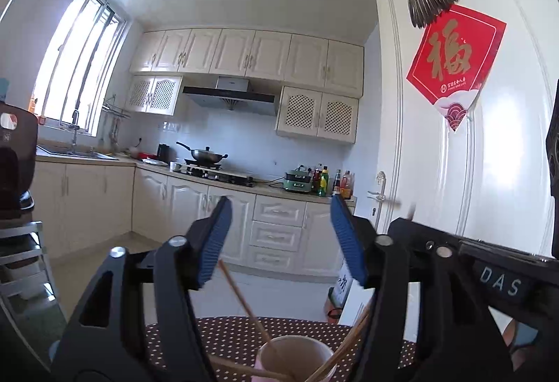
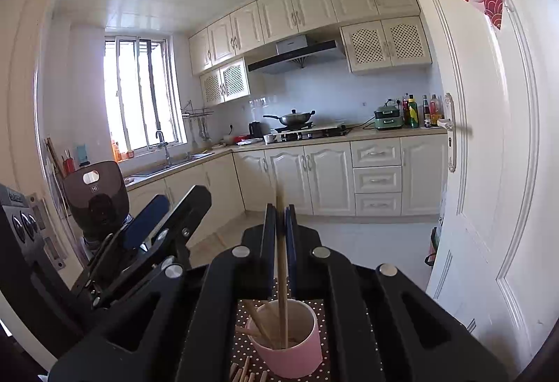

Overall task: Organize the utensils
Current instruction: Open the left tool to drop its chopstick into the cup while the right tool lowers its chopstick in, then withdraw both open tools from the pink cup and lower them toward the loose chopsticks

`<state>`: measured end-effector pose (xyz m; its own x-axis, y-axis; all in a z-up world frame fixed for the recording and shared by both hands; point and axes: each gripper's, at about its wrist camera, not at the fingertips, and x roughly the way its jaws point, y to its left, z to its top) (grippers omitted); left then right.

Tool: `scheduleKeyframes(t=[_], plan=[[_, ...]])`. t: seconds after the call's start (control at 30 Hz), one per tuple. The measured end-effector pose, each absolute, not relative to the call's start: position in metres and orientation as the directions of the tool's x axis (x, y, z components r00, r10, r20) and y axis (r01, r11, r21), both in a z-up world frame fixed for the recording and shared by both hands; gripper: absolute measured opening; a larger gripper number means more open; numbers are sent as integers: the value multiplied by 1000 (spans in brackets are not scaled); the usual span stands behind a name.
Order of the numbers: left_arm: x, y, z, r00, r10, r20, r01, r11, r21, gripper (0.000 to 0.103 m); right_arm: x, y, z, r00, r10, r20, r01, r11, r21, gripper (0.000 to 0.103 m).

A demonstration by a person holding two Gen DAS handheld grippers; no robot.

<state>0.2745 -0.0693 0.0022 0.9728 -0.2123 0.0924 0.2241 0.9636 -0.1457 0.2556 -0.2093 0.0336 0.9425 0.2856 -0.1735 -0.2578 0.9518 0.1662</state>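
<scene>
Two hand-held grippers over pink cup [image 2: 284, 336]: left [image 1: 279, 239] spread, empty; right [image 2: 280, 235] pinching upright chopstick [image 2: 281, 277].

Both wrist cams level, over cup [image 2: 284, 336]

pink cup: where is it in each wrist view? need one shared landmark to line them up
Left wrist: pink cup at bottom centre, cut by the frame edge, below the open left tool, chopsticks leaning in it.
Right wrist: cup low, just right of centre, on the dotted cloth, under the right tool, which is shut on a chopstick.
Shared landmark: wok on the stove.
</scene>
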Motion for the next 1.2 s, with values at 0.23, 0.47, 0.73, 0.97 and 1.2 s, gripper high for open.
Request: scheduleKeyframes(t=[0.23, 0.47, 0.73, 0.97, 1.2], plan=[[249, -60, 17, 974, -196, 111, 210, 970, -121, 69, 241, -208, 42, 945, 277, -174, -250, 955, 159, 7], [224, -47, 28, 980, -177, 90, 186, 976, -110, 73, 219, -205, 51, 947, 276, -165, -252, 956, 152, 7], [190, -34, 26, 990, -135, 42, 138, 988, -69, 77, 192, -192, 44, 935, 296, -194, -274, 953, 132, 10], [159, -21, 25, 994, -105, 16, 106, 993, -56, 83, 167, -182, 34, 926, 303, -225, -283, 952, 115, 22], [132, -15, 21, 996, -88, -5, 88, 996, -33, 88, 145, -173, 22, 921, 304, -244, -288, 952, 100, 35]])
